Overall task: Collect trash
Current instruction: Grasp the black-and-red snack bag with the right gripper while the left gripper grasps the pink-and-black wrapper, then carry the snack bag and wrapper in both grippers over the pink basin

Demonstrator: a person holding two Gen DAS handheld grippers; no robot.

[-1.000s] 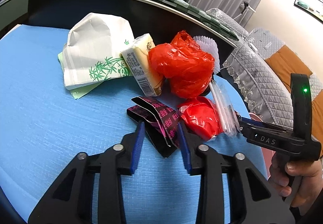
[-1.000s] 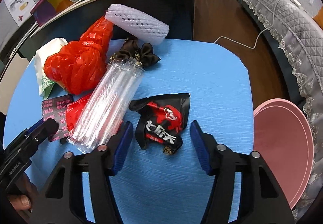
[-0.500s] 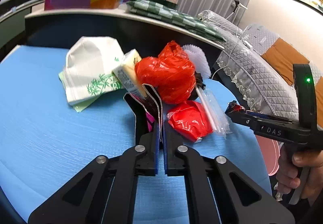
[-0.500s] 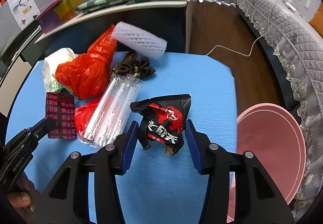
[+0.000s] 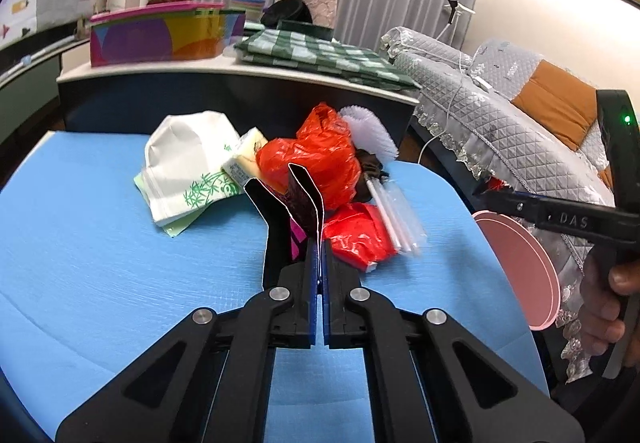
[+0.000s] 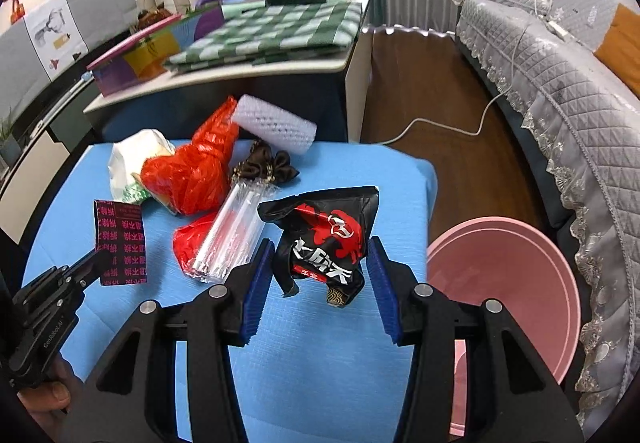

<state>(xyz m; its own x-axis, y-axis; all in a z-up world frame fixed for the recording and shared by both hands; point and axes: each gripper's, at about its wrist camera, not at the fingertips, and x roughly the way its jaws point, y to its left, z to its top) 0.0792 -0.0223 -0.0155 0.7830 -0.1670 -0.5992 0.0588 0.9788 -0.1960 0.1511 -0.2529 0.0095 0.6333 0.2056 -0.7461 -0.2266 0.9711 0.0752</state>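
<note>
My left gripper [image 5: 320, 275] is shut on a black and pink wrapper [image 5: 298, 203] and holds it lifted above the blue table [image 5: 100, 263]; the wrapper also shows in the right wrist view [image 6: 120, 243]. My right gripper [image 6: 316, 275] is closed around a black and red snack bag [image 6: 328, 231], lifted off the table. A pink bin [image 6: 500, 303] stands on the floor to the right. Still on the table lie red plastic bags [image 5: 316, 159], a clear plastic sleeve [image 6: 232, 235] and a white paper bag [image 5: 188, 163].
A white foam net [image 6: 276, 123] and a brown bow [image 6: 268, 167] lie at the table's far edge. A dark desk [image 6: 260, 71] with a checked cloth stands behind. A grey quilted sofa [image 6: 560, 91] is at the right, with a cable on the floor.
My left gripper shut on the black and pink wrapper and lifted it. My right gripper closed in on the snack bag and raised it off the table.
</note>
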